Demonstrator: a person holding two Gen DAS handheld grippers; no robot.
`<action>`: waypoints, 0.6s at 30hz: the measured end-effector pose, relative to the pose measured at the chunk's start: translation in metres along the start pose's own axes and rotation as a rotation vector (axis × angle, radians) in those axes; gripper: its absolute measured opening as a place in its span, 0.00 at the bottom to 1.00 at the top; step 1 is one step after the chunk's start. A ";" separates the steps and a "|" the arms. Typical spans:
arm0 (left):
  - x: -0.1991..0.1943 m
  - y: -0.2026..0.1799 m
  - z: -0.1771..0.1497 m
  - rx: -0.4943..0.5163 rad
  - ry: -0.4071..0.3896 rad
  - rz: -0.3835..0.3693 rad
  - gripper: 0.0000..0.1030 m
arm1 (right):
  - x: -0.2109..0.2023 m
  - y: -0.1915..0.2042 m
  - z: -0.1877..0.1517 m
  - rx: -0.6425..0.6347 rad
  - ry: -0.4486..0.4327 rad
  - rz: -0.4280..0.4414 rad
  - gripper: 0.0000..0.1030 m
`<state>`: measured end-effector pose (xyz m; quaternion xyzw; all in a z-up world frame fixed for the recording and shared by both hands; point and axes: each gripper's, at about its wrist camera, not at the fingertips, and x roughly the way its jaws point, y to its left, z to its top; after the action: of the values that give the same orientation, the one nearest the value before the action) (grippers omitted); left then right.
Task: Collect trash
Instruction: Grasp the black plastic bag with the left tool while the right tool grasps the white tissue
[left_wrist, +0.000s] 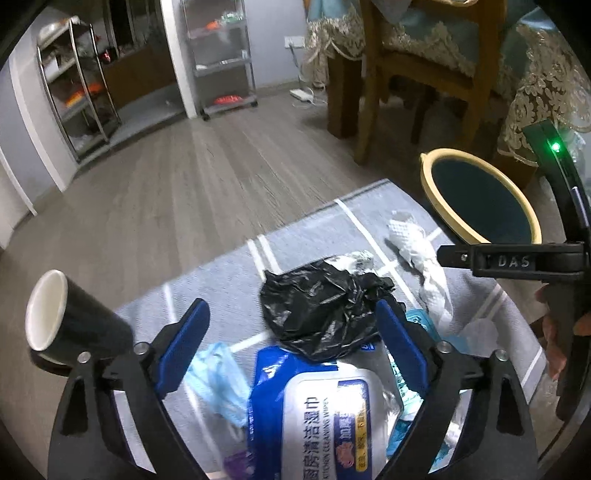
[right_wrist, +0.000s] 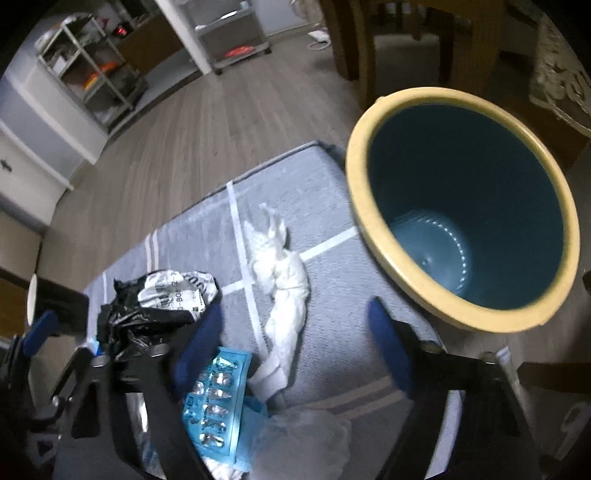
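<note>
Trash lies on a grey striped mat (left_wrist: 229, 266). My left gripper (left_wrist: 291, 332) hangs open over a blue-and-white wet wipes pack (left_wrist: 317, 406) and a crumpled black plastic bag (left_wrist: 321, 306); its pads touch neither. A black paper cup (left_wrist: 74, 314) lies to its left, a pale blue plastic scrap (left_wrist: 218, 380) beside the pack. My right gripper (right_wrist: 295, 339) is open above a twisted white paper towel (right_wrist: 284, 266), with a blue blister pack (right_wrist: 218, 398) by its left finger and clear plastic (right_wrist: 303, 439) below. The cream-rimmed teal bin (right_wrist: 369, 206) stands just right of it, with nothing inside.
A wooden chair (left_wrist: 373, 92) and a table with a lace cloth (left_wrist: 543, 85) stand behind the bin. Metal shelf racks (left_wrist: 77, 92) line the far wall, and a white power strip (left_wrist: 301, 94) lies on the wood floor. A printed crumpled wrapper (right_wrist: 177, 291) rests on the black bag.
</note>
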<state>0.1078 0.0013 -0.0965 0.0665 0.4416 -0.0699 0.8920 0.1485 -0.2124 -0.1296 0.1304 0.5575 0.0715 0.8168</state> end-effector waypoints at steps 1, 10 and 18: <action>0.005 -0.001 0.000 0.005 0.016 -0.008 0.81 | 0.003 0.000 0.000 0.001 0.007 0.009 0.67; 0.028 -0.005 0.000 0.033 0.124 -0.046 0.41 | 0.030 0.013 -0.007 -0.074 0.097 0.032 0.48; 0.022 -0.007 -0.001 0.078 0.131 -0.029 0.17 | 0.038 0.014 -0.011 -0.092 0.125 -0.018 0.10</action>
<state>0.1186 -0.0071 -0.1153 0.0995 0.4970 -0.0954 0.8567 0.1529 -0.1875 -0.1628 0.0830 0.6045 0.0977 0.7862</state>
